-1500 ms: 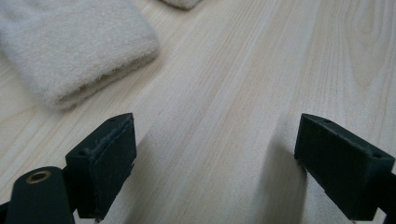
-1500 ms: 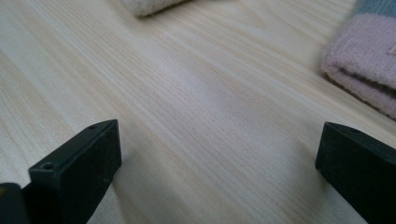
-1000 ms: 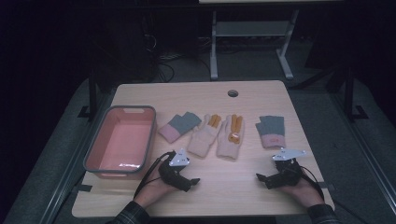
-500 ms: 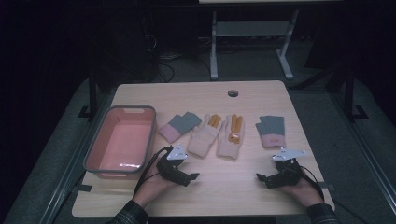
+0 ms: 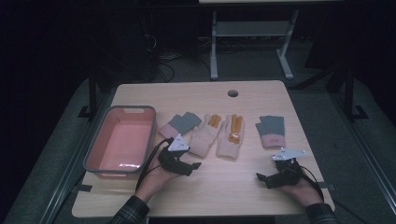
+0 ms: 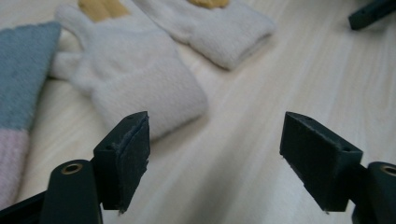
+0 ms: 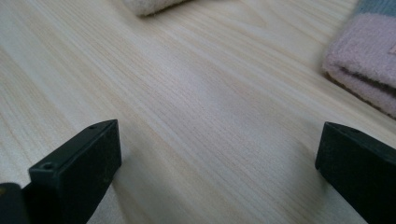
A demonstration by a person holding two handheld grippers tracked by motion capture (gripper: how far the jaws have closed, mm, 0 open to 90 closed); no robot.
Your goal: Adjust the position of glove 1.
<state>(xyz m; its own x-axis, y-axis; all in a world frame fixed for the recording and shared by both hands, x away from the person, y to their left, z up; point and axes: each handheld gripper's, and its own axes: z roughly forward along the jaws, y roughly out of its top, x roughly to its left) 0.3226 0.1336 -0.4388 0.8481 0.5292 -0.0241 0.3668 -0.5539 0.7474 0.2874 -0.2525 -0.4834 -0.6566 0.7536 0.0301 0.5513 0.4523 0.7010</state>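
Left gripper [image 5: 194, 166]: sat at lower centre-left of the high view, held by the person's left hand [image 5: 156, 178], jaws spread wide with nothing between them; in the left gripper view [image 6: 215, 154] bare wood showed in the gap.
Left cream glove [image 5: 205, 136]: lay just above the left gripper in the high view; in the left gripper view [image 6: 135, 74] its cuff reached down close beside the left jaw, apart from it.
Right cream glove [image 5: 230, 136]: lay just right of the first, orange patches on its fingers; its cuff showed at the top of the left gripper view [image 6: 219, 35].
Right gripper [image 5: 261, 178]: rested at lower right of the high view in the right hand [image 5: 303, 189], jaws released and wide over bare tabletop [image 7: 219, 154].
Right grey-and-pink glove [image 5: 271, 131]: lay above the right gripper, well apart; its pink cuff filled the upper right of the right gripper view [image 7: 364, 60].
Left grey-and-pink glove [image 5: 179, 125]: lay between the tub and the cream gloves; at the left edge of the left gripper view [image 6: 21, 79].
Pink tub [image 5: 93, 156]: stood at the left of the wooden table [image 5: 224, 196], grey-rimmed.
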